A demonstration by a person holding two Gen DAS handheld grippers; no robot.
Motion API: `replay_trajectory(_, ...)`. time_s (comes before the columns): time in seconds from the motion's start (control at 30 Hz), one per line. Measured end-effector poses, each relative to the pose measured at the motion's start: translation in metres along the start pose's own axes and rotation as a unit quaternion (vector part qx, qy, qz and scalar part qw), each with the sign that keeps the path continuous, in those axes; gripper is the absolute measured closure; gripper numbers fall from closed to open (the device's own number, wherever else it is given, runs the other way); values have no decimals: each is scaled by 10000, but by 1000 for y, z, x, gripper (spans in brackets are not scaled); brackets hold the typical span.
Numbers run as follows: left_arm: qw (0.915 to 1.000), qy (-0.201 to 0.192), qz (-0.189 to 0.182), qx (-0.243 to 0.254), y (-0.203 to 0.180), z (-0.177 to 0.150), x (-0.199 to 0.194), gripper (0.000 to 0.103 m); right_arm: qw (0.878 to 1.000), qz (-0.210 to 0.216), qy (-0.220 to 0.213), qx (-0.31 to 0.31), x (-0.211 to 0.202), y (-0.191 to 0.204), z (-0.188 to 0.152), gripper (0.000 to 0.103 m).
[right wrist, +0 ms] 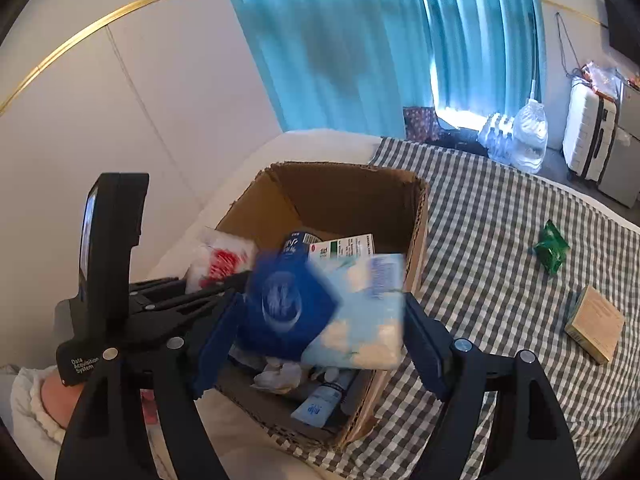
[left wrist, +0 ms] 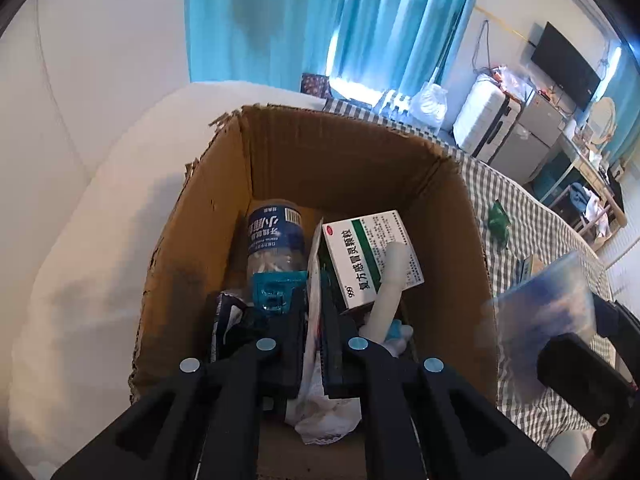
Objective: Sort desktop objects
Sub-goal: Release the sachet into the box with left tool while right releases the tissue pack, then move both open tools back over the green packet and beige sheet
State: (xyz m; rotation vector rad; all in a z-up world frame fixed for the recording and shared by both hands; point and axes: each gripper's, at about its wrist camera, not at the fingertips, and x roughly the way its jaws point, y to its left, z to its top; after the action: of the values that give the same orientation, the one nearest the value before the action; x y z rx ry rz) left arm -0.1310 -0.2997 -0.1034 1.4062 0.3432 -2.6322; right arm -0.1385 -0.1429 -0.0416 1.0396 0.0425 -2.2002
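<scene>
i see the blue-and-white tissue pack (right wrist: 352, 312) between my right hand-held gripper (right wrist: 320, 340) jaws, which stand wide, just above the cardboard box (right wrist: 416, 240). my left hand-held gripper (left wrist: 312, 328) is clamped on a white crumpled packet (left wrist: 316, 360) inside the box, near the medicine box (left wrist: 368, 256) and bottle (left wrist: 274, 236).

My right tool (right wrist: 320, 332) stands wide over the open cardboard box (right wrist: 416, 240), a blurred blue-and-white tissue pack (right wrist: 352, 320) between its fingers (right wrist: 424, 344); I cannot tell whether the pads press on it. At the left my left tool (right wrist: 208, 280) holds a white packet with red print (right wrist: 220, 260) at the box's left rim. Inside the box lie a blue-labelled bottle (right wrist: 296, 244), a white-and-green medicine carton (right wrist: 344, 246) and a small tube (right wrist: 320, 404). On the checked cloth (right wrist: 500, 208) to the right sit a green wrapper (right wrist: 552, 248) and a tan box (right wrist: 596, 324), well apart.
</scene>
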Motion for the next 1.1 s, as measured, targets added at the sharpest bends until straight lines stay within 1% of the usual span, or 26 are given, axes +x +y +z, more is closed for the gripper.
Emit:
replay_trajectory(0.03, 10000, 17, 52, 8, -1, -1, 1, 91, 10000, -24, -34, -2, 0, 1, 0, 17)
replay_trajectory(0.07, 10000, 32, 85, 21, -2, -1, 1, 82, 9999, -48, -98, 12, -2, 1, 0, 16)
replay_trajectory(0.1, 9999, 46, 111, 36, -1, 0, 3, 75, 9999, -30, -165, 39, -4, 0, 1, 16)
replay_trajectory(0.17, 9999, 21, 145, -2, -1, -2, 1, 38, 9996, -26, -280, 92, -8, -3, 2, 16)
replay_trajectory(0.2, 9999, -53, 158, -30, -1, -3, -2, 34, 9992, -27, -365, 128, -14, -4, 2, 16)
replay_trajectory(0.27, 9996, -152, 247, -74, -3, -5, -8, 20, 9987, -33, -473, 162, -22, -5, 2, 15)
replay_trajectory(0.33, 9993, -171, 329, -69, -6, -5, -13, 15, 9981, -109, -590, 171, -33, -8, 2, 14)
replay_trajectory(0.43, 9990, -216, 390, -50, -11, -7, -24, 10, 9966, -244, -779, 143, -51, -12, -1, 14)
replay_trajectory(0.53, 9989, -299, 360, 7, -20, -9, -37, 8, 9926, -462, -1122, -98, -75, -14, -6, 14)
replay_trajectory(0.6, 9986, -385, 363, 40, -27, -11, -47, 6, 9892, -676, -1284, -207, -91, -16, -9, 11)
replay_trajectory(0.67, 9979, -518, 387, 96, -37, -14, -60, 3, 9873, -825, -1344, -186, -103, -19, -11, 10)
replay_trajectory(0.77, 9968, -689, 366, 202, -54, -16, -79, 2, 9836, -891, -1569, -68, -130, -26, -16, 8)
replay_trajectory(0.87, 9946, -933, 309, 320, -74, -20, -103, 0, 9762, -1101, -1866, -52, -162, -33, -24, 2)
replay_trajectory(0.93, 9924, -1136, 251, 396, -88, -23, -121, 0, 9705, -1295, -2029, -151, -181, -36, -30, 1)
replay_trajectory(0.97, 9912, -1233, 206, 427, -95, -24, -130, 0, 9672, -1426, -2092, -207, -190, -38, -33, 0)
replay_trajectory(1.0, 9895, -1360, 152, 470, -103, -24, -142, 0, 9613, -1649, -2191, -268, -204, -42, -38, 0)
replay_trajectory(1.1, 9837, -1732, -69, 480, -123, -24, -171, 0, 9486, -2047, -2369, -458, -230, -55, -50, 0)
